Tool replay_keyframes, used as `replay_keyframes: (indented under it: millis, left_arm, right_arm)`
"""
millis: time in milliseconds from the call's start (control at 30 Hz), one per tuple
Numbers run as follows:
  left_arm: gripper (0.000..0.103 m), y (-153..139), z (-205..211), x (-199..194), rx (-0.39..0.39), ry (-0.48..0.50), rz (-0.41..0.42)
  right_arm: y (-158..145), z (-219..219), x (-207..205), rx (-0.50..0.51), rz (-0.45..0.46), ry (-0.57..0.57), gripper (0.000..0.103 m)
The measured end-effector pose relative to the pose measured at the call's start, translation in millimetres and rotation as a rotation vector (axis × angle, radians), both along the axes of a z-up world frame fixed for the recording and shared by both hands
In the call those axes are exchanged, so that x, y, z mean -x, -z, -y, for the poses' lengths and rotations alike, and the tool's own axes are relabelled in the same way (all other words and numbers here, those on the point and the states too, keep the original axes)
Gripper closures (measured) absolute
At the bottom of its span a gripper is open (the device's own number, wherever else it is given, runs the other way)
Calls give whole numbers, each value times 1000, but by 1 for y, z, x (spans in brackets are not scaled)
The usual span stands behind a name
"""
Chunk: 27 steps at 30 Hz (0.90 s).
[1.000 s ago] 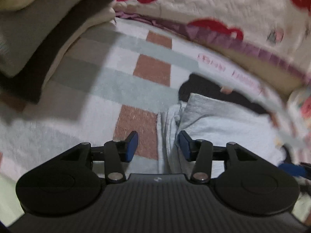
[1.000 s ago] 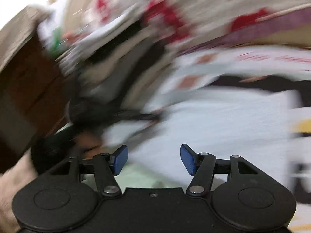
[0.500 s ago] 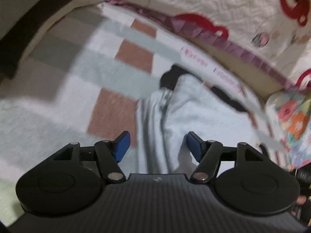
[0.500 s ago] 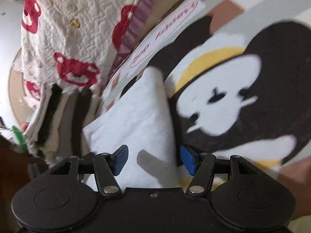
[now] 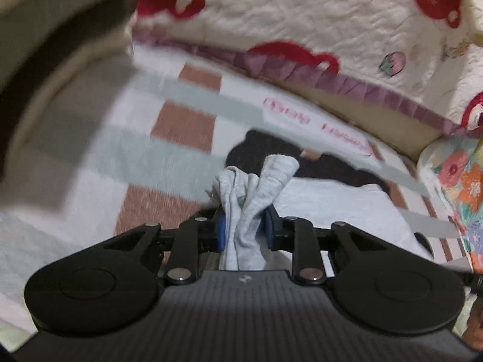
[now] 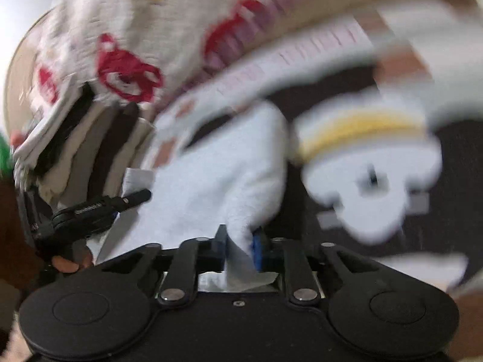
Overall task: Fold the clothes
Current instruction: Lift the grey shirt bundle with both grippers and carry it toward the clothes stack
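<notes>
Two claws are clamped on the same grey garment (image 5: 326,202), which lies on a checked blanket (image 5: 181,126) spread over the bed. Our left claw (image 5: 245,228) pinches a bunched fold of it, the cloth sticking up between the blue pads (image 5: 221,230). Our right claw (image 6: 240,246) grips another edge of the garment (image 6: 217,181), beside the blanket's cartoon print (image 6: 371,178). A pile of folded clothes (image 6: 90,150) sits near the quilted cover (image 5: 302,15).
</notes>
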<state>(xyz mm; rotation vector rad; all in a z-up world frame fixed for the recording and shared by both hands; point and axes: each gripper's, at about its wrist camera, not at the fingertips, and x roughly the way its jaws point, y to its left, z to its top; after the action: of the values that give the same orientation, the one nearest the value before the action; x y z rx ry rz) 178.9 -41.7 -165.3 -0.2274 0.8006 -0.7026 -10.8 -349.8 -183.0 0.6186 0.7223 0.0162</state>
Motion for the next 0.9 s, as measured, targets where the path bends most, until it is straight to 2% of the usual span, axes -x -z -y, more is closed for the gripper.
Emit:
replay_keyframes:
  millis: [100, 167, 200, 233, 267, 300, 367, 467, 533, 600, 667, 767, 833, 900]
  left_arm:
    - [81, -13, -17, 3, 76, -25, 16]
    - [81, -10, -25, -3, 114, -42, -30]
    - [81, -1, -25, -6, 100, -61, -64]
    - [81, 8, -24, -9, 77, -83, -95]
    - [81, 18, -23, -12, 55, -105, -127]
    - [80, 24, -23, -13, 44, -116, -132]
    - [80, 28, -28, -14, 68, -121, -141]
    - [80, 28, -28, -18, 63, -109, -133]
    - [80, 31, -28, -18, 72, -119, -140]
    - [80, 34, -32, -19, 95, -129, -160]
    - [79, 36, -37, -21, 121, -133, -186]
    - [76, 45, -45, -26, 186, -170, -252]
    - [73, 52, -49, -27, 239, -197, -296]
    - [73, 57, -51, -27, 269, -213, -320]
  right_arm:
    - [-37, 1, -12, 137, 68, -18, 87]
    - [-53, 8, -24, 203, 100, -29, 87]
    - [-54, 12, -29, 231, 100, -26, 85]
    - [-49, 18, -37, 244, 84, -14, 78]
    - [-40, 26, -45, 236, 59, 11, 78]
    - [-29, 37, -50, 204, 33, 51, 77]
    - [-9, 64, -58, 68, -91, 165, 75]
    - [-3, 82, -45, -51, -82, 250, 70]
    - [-1, 93, -35, -125, -65, 303, 47]
    - [8, 96, -28, -231, -55, 328, 47]
    - [18, 88, -28, -301, -62, 295, 47]
    - [28, 68, -32, -271, -79, 253, 47]
    - [37, 56, -33, -285, -88, 252, 45]
    - [41, 51, -32, -317, -47, 274, 39]
